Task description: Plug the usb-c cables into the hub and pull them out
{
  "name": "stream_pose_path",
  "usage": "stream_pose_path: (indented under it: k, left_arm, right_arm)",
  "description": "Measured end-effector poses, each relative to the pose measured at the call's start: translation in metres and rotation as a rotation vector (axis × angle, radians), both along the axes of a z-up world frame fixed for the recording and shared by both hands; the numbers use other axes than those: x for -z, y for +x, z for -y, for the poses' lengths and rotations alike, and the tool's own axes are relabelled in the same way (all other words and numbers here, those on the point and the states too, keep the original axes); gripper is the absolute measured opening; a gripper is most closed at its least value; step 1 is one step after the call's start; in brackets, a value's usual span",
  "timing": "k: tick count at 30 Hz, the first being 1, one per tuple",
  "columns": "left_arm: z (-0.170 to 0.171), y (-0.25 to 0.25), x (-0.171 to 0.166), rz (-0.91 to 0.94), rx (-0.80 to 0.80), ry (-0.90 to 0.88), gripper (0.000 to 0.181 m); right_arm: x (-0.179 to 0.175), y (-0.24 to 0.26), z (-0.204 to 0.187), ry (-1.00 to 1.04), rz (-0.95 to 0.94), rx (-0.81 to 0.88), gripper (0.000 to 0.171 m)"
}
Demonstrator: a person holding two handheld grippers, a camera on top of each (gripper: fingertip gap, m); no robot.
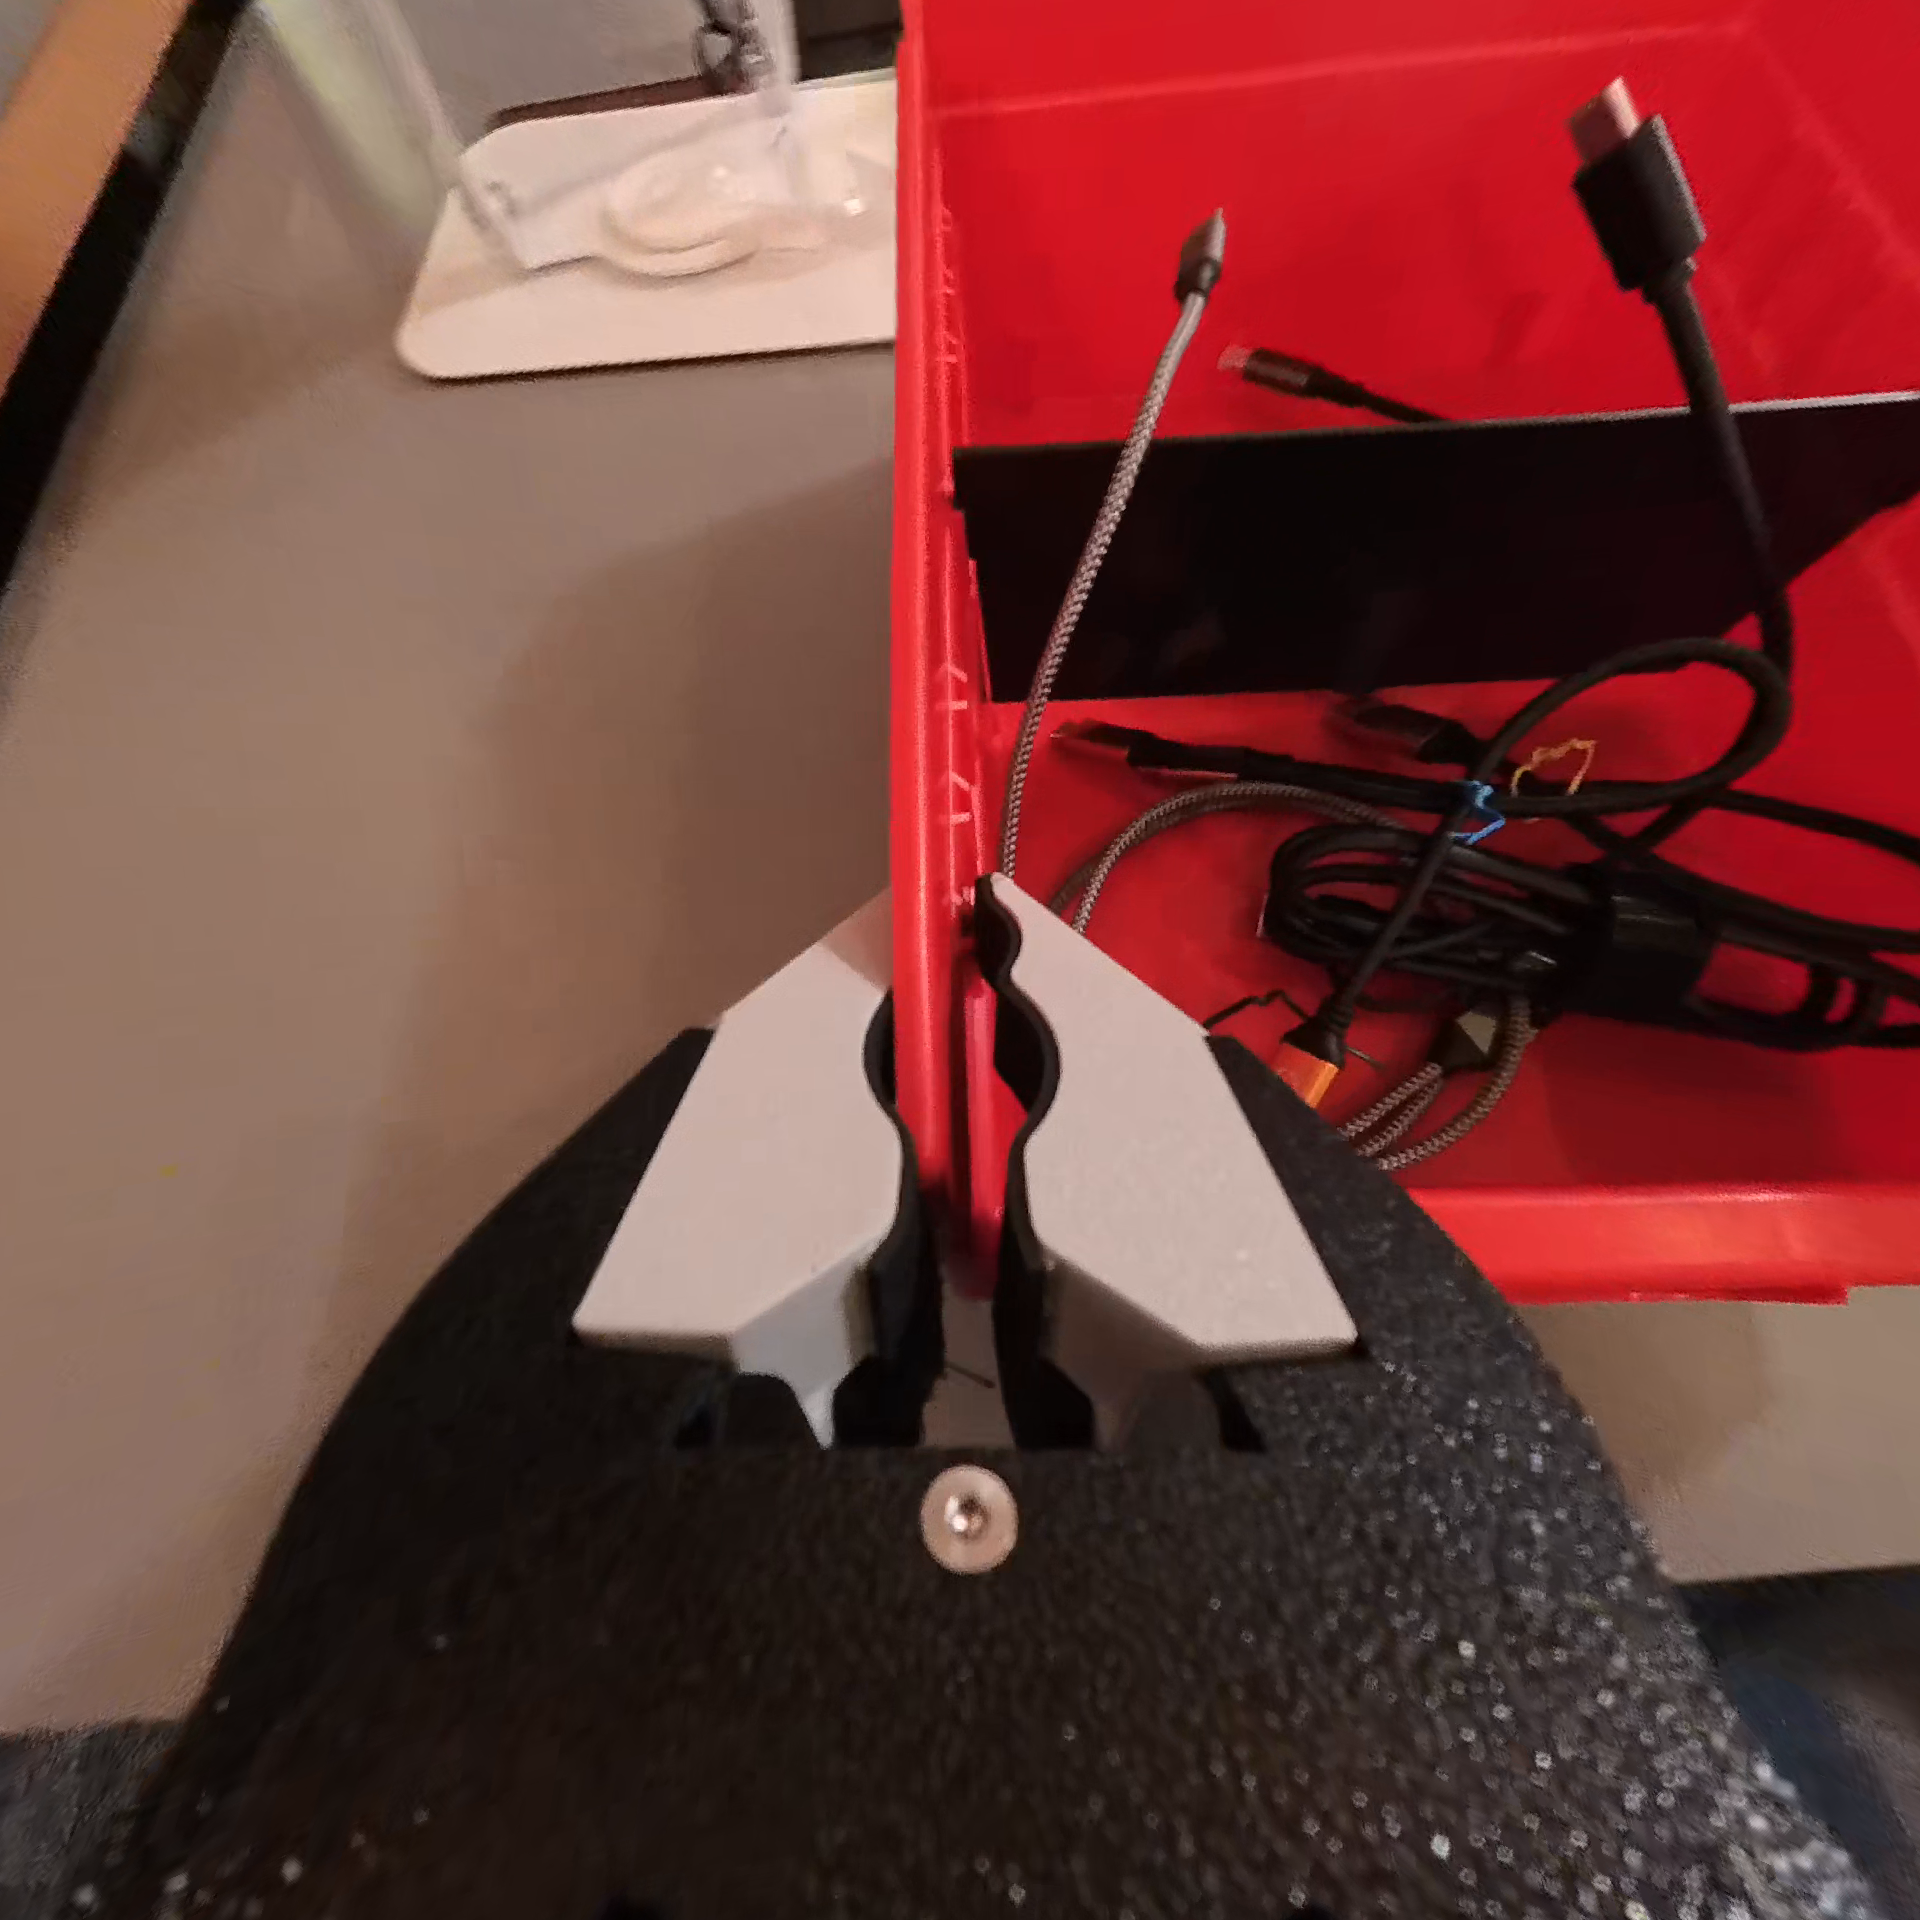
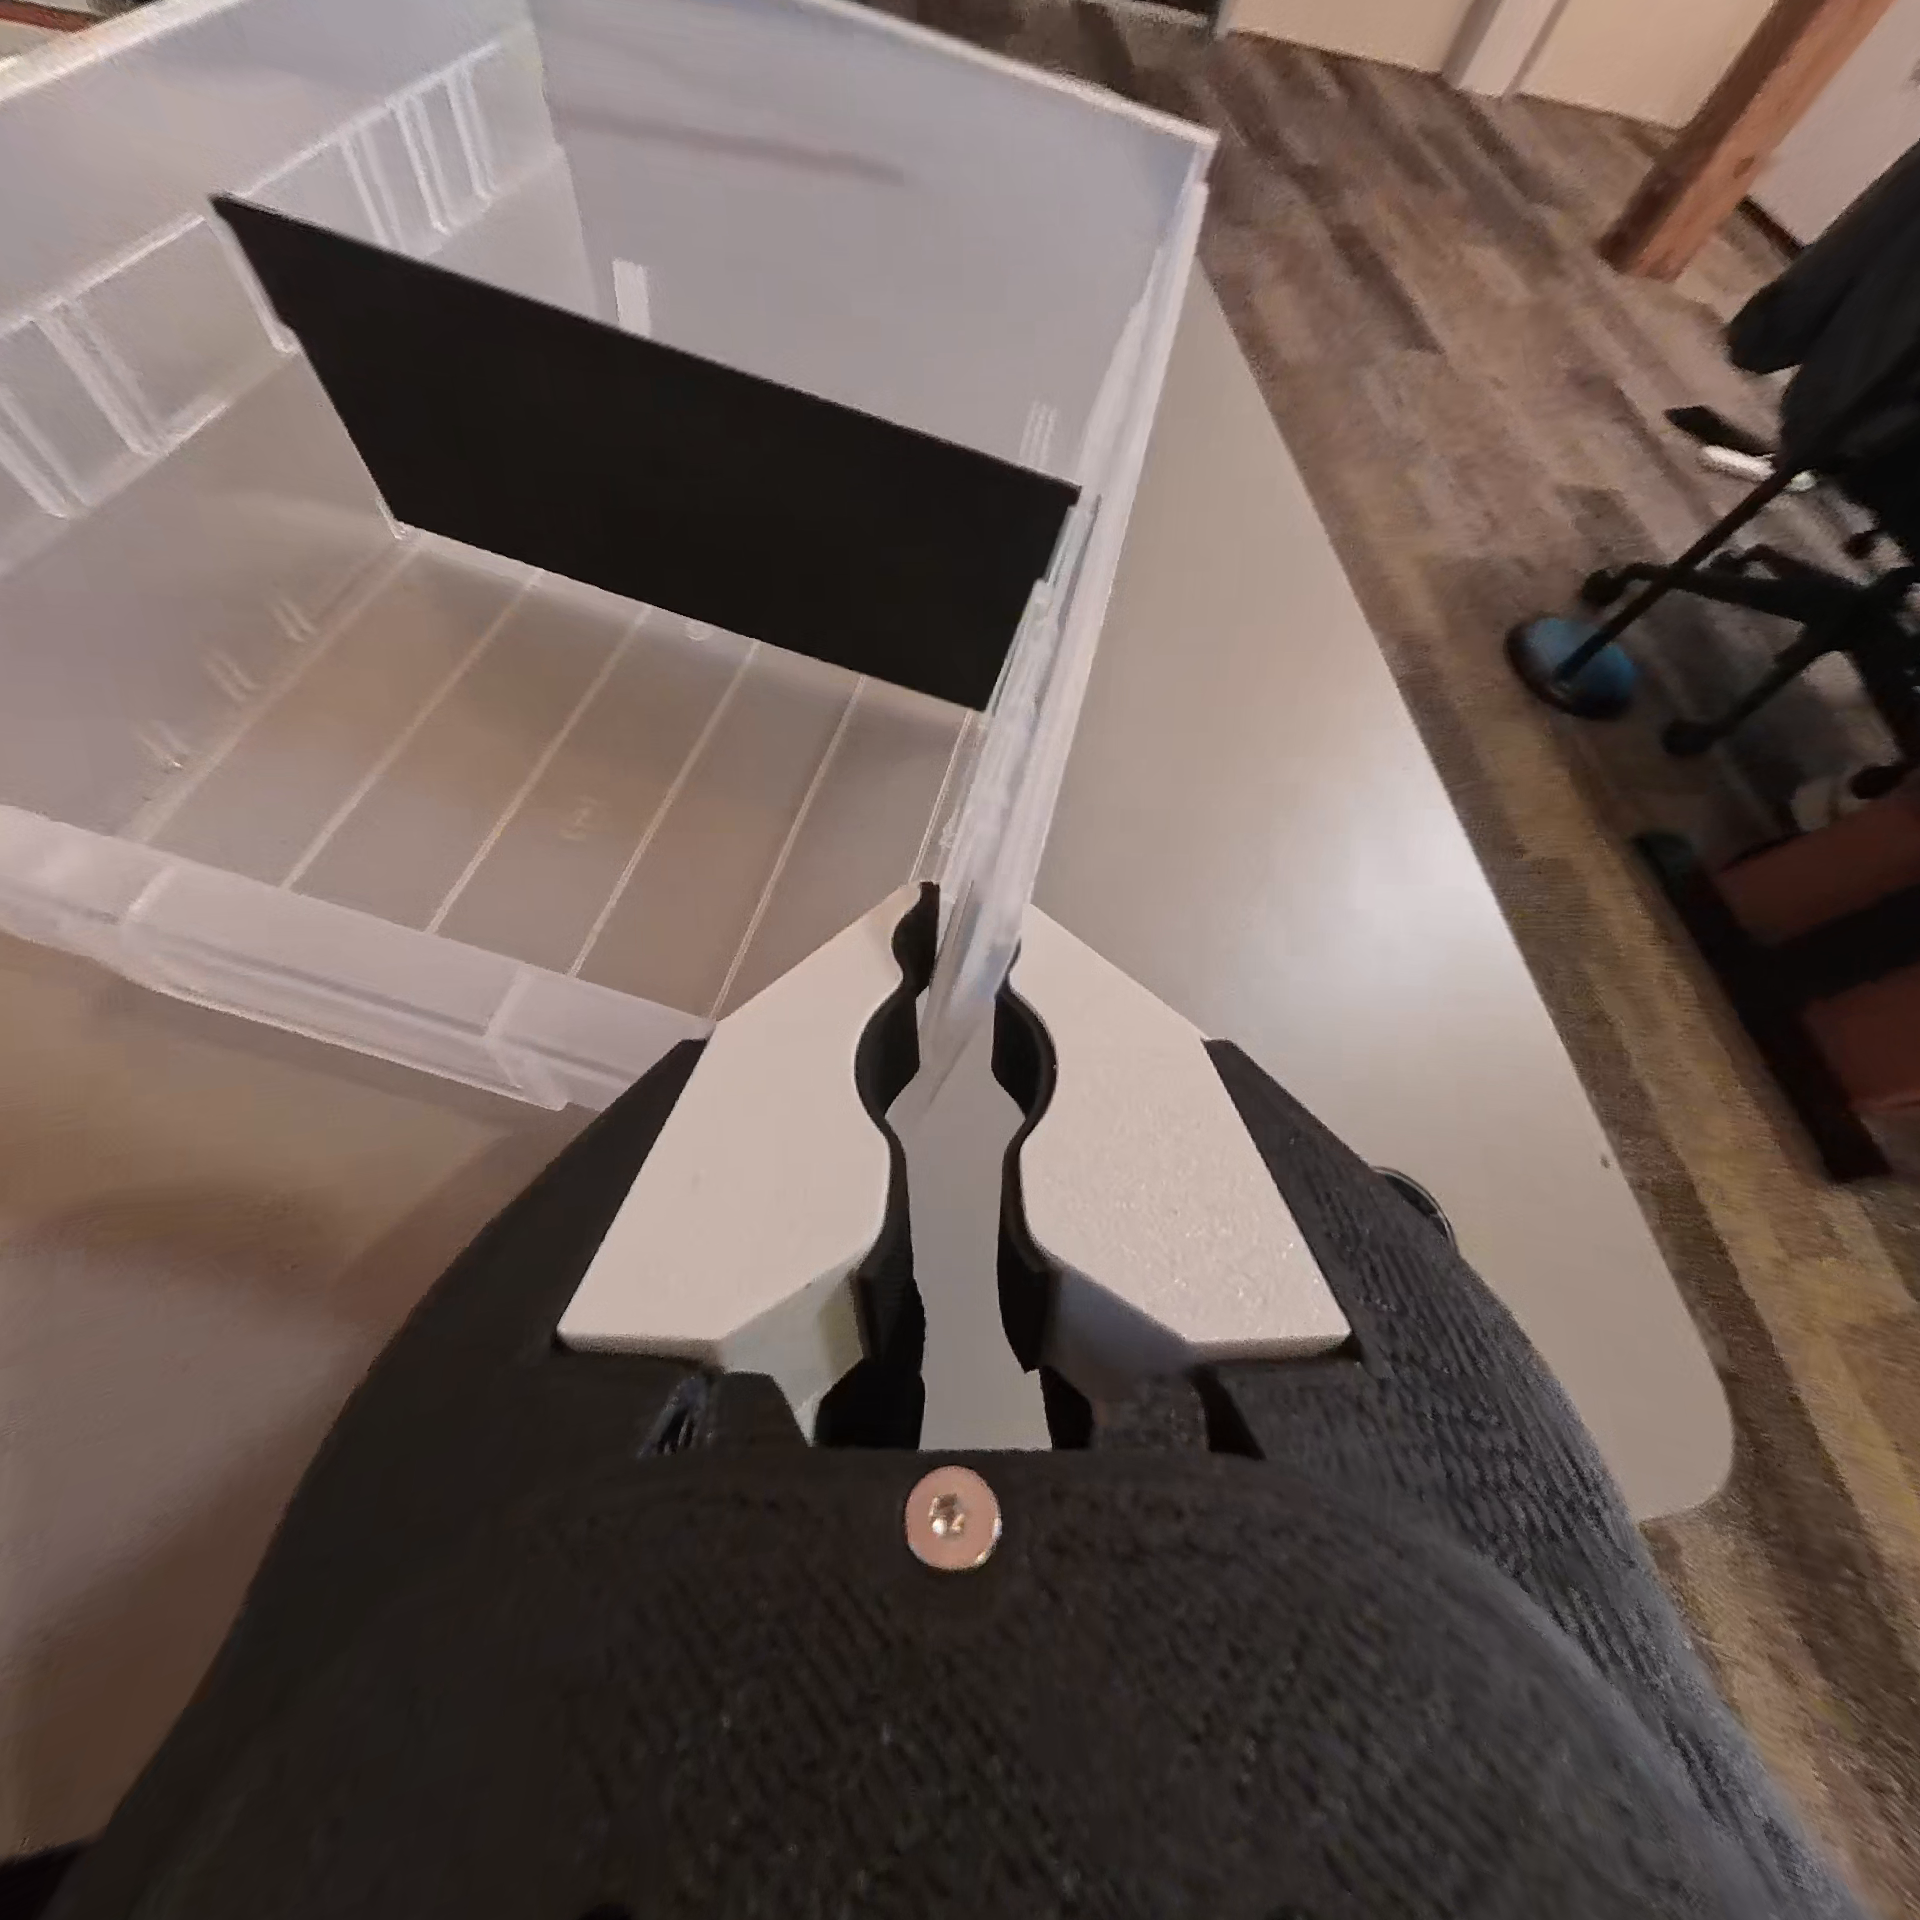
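Note:
A red bin (image 1: 1351, 208) stands on the grey table, split by a black divider (image 1: 1351, 540). Several tangled usb cables (image 1: 1455, 914) lie in its near compartment. A braided grey cable (image 1: 1101, 540) and a black cable (image 1: 1631, 187) stick up with their plugs in the air. My left gripper (image 1: 940, 914) is shut on the red bin's left wall. In the right wrist view, a clear plastic bin (image 2: 312, 935) with a black divider (image 2: 675, 468) holds nothing I can see. My right gripper (image 2: 971, 925) is shut on the clear bin's right wall. I see no hub.
A white tray (image 1: 644, 239) with clear plastic items lies on the table behind and left of the red bin. The table's right edge (image 2: 1558, 1039) runs close beside the clear bin. A black chair base (image 2: 1766, 623) stands on the wood floor beyond. Tip to tip, the grippers are about 70 cm apart.

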State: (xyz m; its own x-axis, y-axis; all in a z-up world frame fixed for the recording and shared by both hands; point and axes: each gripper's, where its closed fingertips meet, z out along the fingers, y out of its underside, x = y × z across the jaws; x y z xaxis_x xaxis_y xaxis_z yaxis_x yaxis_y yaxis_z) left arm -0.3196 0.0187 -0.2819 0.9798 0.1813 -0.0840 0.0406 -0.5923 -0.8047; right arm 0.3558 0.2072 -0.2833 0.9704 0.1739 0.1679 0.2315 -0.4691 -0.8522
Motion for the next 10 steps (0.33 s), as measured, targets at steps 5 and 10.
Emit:
stream_pose_path:
  k: [5, 10]
  left_arm:
    - [0.015, -0.046, 0.001, 0.001, -0.019, -0.003, 0.004]
    - [0.010, -0.072, 0.001, 0.083, -0.018, 0.024, 0.003]
  right_arm:
    - [0.001, 0.017, 0.013, -0.036, 0.081, -0.086, 0.007]
    - [0.002, 0.023, 0.014, -0.045, 0.113, -0.122, 0.008]
